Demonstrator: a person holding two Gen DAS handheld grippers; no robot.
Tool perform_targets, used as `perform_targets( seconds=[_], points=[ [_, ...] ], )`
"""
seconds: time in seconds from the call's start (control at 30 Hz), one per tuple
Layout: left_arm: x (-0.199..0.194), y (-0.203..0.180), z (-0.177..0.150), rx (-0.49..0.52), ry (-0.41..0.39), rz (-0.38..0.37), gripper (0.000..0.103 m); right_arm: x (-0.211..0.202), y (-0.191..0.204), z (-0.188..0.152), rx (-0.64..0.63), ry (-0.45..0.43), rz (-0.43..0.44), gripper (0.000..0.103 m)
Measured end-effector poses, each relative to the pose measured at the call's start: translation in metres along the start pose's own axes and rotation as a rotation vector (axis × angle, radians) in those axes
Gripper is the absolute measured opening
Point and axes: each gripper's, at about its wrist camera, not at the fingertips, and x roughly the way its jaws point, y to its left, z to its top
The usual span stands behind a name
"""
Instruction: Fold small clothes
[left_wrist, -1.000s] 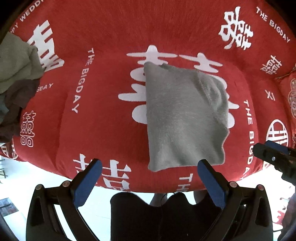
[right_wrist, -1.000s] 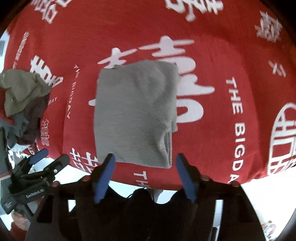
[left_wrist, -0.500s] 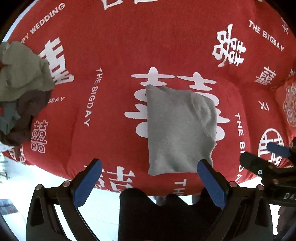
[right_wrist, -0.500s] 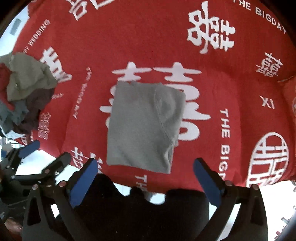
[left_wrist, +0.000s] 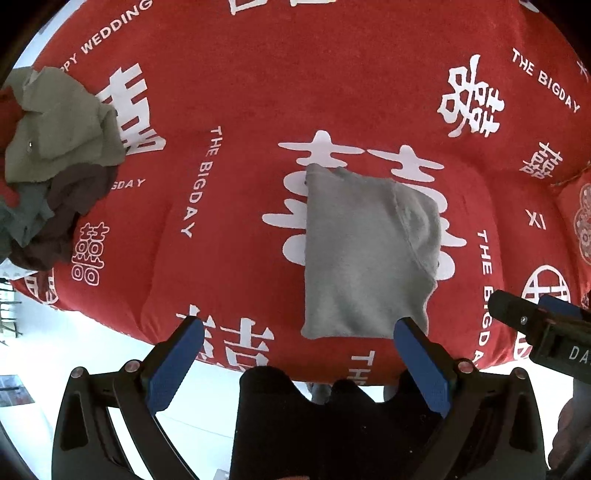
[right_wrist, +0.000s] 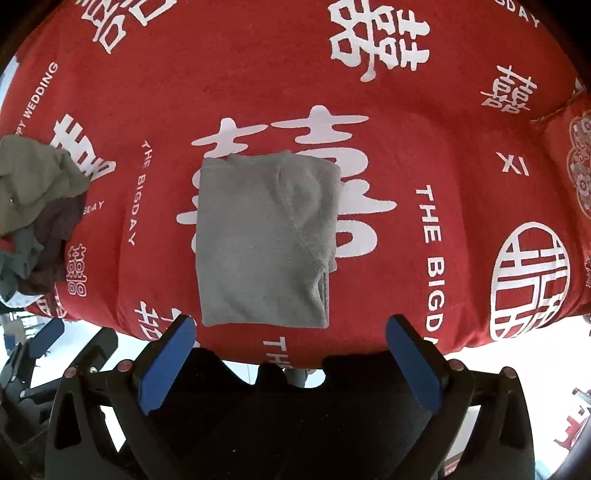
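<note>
While both tools hang back off the near edge, the folded grey garment (left_wrist: 364, 254) (right_wrist: 264, 240) lies flat in the middle of the red blanket (left_wrist: 258, 92) (right_wrist: 258, 85), a tidy rectangle with its long side running away from the cameras. Look at the right edge: in the right wrist view the stacked layers show there, and a curved seam runs diagonally across the top layer. It sits right on a big white double-happiness character printed in the cloth.

Now the writing. "THE BIGDAY" runs in white just left of the garment and again on its right, "XI" sits further right, and "HAPPY WEDDING" curves along the far left rim, its first letters partly cut off in the left wrist view. More white characters and a round emblem dot the blanket.

Off to the left, well apart from the garment, a pile of unfolded clothes (left_wrist: 48, 166) (right_wrist: 33, 206) waits: olive on top, dark brown and teal beneath.

Left gripper (left_wrist: 299, 365): blue pads spread wide, nothing between them. Right gripper (right_wrist: 290, 363): also wide, nothing held. Each tool shows at the edge of the other's view.
</note>
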Motion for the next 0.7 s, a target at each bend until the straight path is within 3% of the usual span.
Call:
perform_targets(
  seconds=[0.7],
  points=[
    [0.0019,0.0003,-0.0003,0.016,0.009,-0.001,0.103,0.0035,0.0068,-0.0008,-0.029,0.008,-0.006,0.103]
  ],
)
